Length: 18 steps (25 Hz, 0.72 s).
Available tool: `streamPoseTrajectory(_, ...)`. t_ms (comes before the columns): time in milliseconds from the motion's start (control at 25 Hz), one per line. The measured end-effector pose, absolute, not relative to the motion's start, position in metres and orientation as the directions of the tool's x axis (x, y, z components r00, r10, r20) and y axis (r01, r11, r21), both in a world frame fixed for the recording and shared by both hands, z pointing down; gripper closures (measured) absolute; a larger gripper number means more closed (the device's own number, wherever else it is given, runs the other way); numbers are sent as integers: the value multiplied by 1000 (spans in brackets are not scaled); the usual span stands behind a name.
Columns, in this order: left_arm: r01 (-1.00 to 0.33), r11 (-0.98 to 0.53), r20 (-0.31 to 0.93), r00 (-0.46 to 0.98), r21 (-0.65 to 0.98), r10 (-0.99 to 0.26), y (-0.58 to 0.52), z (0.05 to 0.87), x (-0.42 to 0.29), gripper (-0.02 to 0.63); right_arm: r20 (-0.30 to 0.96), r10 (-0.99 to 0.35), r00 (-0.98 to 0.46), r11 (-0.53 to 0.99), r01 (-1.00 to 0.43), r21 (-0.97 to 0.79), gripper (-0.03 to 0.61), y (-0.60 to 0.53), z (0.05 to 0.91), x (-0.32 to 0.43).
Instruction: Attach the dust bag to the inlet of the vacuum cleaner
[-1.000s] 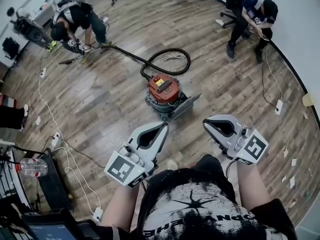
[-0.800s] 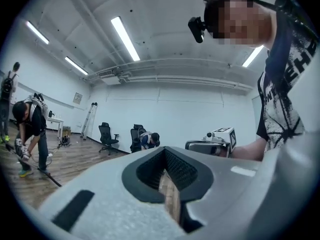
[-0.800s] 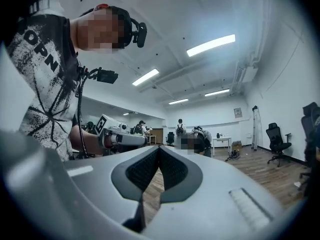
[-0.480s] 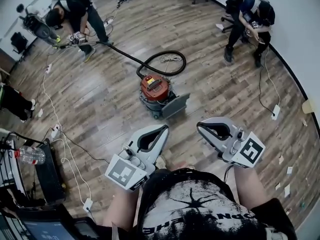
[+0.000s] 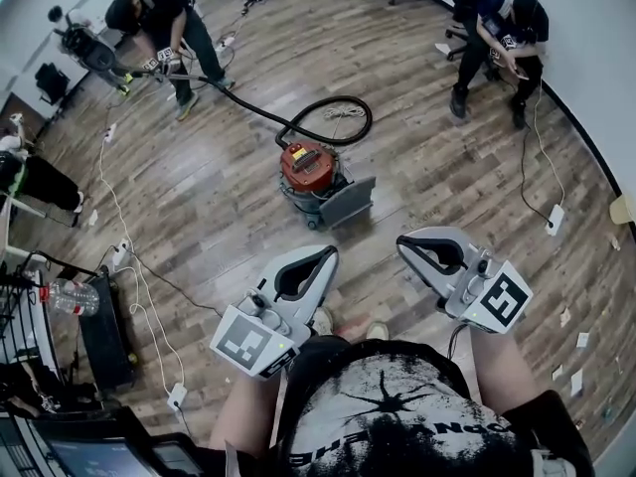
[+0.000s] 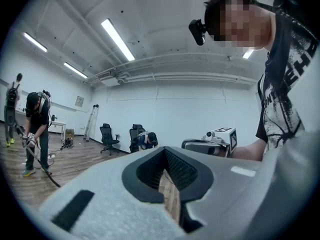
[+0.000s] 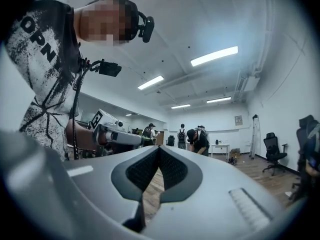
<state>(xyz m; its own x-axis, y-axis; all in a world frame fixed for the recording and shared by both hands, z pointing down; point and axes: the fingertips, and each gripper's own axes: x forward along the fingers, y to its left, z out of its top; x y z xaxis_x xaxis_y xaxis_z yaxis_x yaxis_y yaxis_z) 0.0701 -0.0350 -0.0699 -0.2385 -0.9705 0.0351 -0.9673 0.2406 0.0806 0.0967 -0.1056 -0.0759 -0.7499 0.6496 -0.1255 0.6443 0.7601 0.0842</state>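
Observation:
The red-topped vacuum cleaner [image 5: 310, 170] stands on the wooden floor ahead of me, and its black hose [image 5: 328, 117] loops away to the upper left. A flat grey piece [image 5: 349, 201], perhaps the dust bag, leans against its near right side. My left gripper [image 5: 329, 253] and right gripper [image 5: 403, 243] are held level in front of my body, well short of the vacuum. Both are shut with nothing between the jaws. The left gripper view shows shut jaws [image 6: 165, 150] and the right gripper [image 6: 212, 143] beside them. In the right gripper view the jaws [image 7: 159, 149] are likewise shut.
A person [image 5: 164, 23] at the upper left holds the far end of the hose. Another person [image 5: 497, 33] sits bent over by the right wall. Cables [image 5: 129, 256], a power strip [image 5: 175, 397] and a water bottle [image 5: 68, 297] lie at the left.
The floor, vacuum and cables have slid slightly up and left in the head view. Both grippers stay shut and keep their places before me. The person with the hose has stood up straighter.

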Motion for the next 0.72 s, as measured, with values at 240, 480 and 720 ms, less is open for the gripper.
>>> streamPoseTrajectory(240, -973, 230, 31, -229, 34, -973, -42, -73, 82, 612, -124, 632, -765, 775, 621, 118, 572, -107, -78, 109)
streamPoseTrajectory(480, -971, 237, 50, -235, 38, -971, -48, -60, 94, 612, -62, 644, -763, 765, 639, 84, 572, -108, -54, 124)
streamPoseTrajectory(720, -969, 244, 44, -242, 32, -969, -44, -60, 103, 612, -62, 658, -750, 752, 652, 95, 572, -100, -53, 129)
